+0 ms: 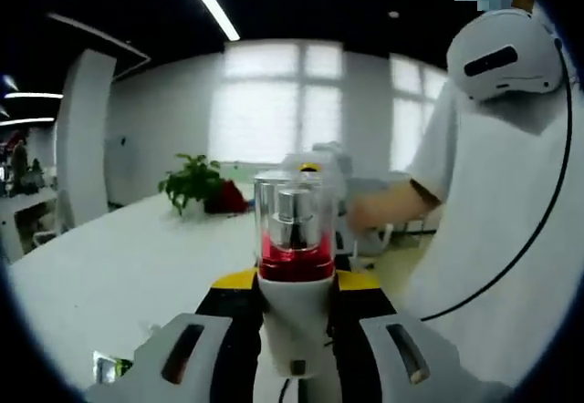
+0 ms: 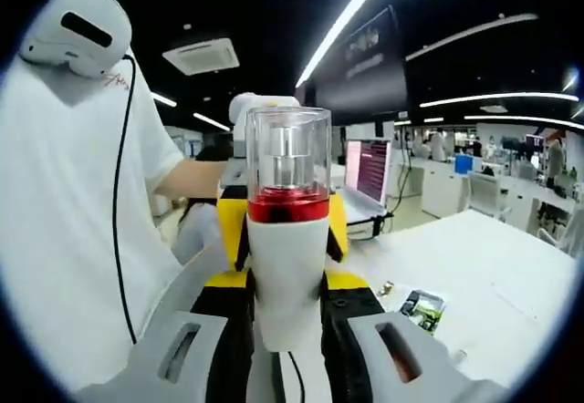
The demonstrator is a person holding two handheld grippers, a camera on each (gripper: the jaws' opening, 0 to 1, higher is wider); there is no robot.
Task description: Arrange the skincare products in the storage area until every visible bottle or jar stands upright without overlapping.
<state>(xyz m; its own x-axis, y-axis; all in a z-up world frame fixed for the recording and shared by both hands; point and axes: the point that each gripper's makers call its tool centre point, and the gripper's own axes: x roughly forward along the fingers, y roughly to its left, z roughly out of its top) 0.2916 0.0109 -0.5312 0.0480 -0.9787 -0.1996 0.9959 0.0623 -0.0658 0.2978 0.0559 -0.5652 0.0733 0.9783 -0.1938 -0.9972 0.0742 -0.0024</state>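
So, you hold 1 white pump bottle with a clear cap and red collar (image 1: 294,248) upright, both the left gripper (image 1: 294,330) and the right gripper (image 2: 287,321) with jaws closed on its body, raised above the white table (image 1: 109,266). Setting it down upright seems left; no storage area shows.

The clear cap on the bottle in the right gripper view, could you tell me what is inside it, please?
Inside the clear cap a silver pump nozzle stands above a red collar on the white bottle. The bottle's contents cannot be seen through its opaque body.
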